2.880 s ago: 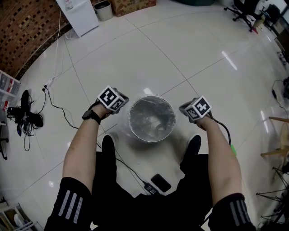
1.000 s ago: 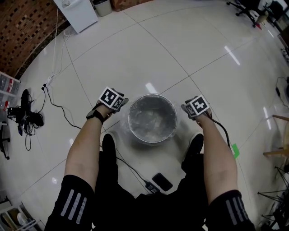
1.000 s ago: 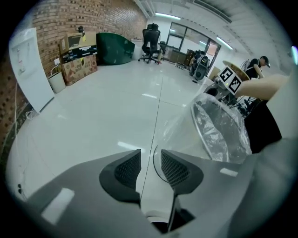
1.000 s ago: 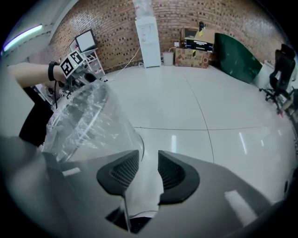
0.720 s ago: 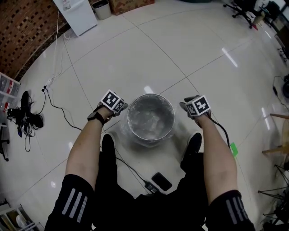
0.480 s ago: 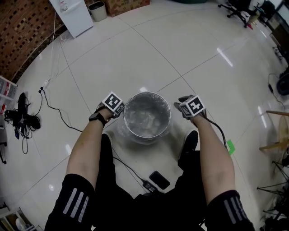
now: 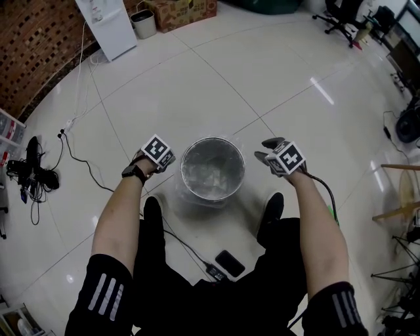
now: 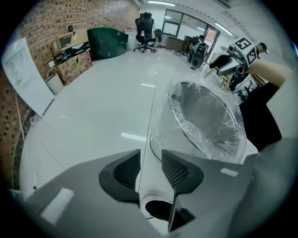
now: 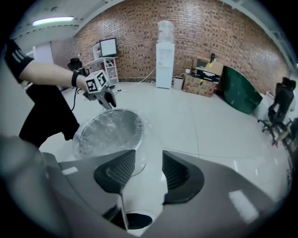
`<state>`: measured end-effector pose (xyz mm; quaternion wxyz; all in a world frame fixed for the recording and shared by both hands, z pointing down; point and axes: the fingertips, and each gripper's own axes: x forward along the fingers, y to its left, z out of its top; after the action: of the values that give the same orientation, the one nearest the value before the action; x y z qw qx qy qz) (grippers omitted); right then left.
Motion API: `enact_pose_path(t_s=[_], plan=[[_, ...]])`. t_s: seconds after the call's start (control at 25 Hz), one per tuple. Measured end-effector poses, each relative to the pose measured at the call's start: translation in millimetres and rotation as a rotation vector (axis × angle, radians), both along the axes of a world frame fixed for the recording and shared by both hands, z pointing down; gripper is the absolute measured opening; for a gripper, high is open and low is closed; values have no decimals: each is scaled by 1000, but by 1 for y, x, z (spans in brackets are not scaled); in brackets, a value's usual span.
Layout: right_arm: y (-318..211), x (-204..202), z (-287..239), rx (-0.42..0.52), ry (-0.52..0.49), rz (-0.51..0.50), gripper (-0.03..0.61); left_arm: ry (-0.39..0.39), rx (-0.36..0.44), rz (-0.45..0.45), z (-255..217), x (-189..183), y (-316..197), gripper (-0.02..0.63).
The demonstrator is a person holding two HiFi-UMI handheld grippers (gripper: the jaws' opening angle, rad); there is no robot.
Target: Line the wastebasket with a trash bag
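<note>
The round wastebasket (image 7: 212,169) stands on the white tiled floor between my feet, with a clear trash bag (image 7: 211,178) inside it and folded out over the rim. My left gripper (image 7: 169,160) hovers just off the basket's left side, open, with only floor between its jaws (image 8: 150,160). To the basket's right, my right gripper (image 7: 268,149) is held a little away from the rim. Its jaws have just been opening and grip nothing (image 9: 149,160). In the right gripper view the bag's loose film (image 9: 148,139) hangs close to the left jaw.
A black cable (image 7: 190,248) and a phone (image 7: 228,262) lie on the floor by my shoes (image 7: 152,211). Cords and gear (image 7: 29,167) sit at the left. A white water dispenser (image 7: 105,23), small bin (image 7: 143,23) and cardboard box (image 7: 180,10) stand far back.
The right gripper has lifted and come away from the basket's rim. The left gripper has slid outward to the left. The bag stays draped over the rim.
</note>
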<state>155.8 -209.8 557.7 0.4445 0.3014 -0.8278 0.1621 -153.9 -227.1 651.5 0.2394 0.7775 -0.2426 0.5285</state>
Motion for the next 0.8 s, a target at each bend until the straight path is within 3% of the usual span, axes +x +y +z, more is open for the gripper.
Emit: enact_pose_path(t_s=[0.12,0.24,0.4,0.64,0.8], plan=[[38,-12,3,-34,56,-125,192,-11,46,78,-14,-1,12,136],[71,-22,14,-84,70,-203,205,26,53,182,-28,9,33,156],[92,-28,39,-141,61,-250,230,10,3,323,-31,13,69,176],[86,-22,68,-129,74,-259,256,19,-39,460,-17,20,108,235],[88,-33,85,-164,71,-317,276,-68,-27,505,1,9,107,256]])
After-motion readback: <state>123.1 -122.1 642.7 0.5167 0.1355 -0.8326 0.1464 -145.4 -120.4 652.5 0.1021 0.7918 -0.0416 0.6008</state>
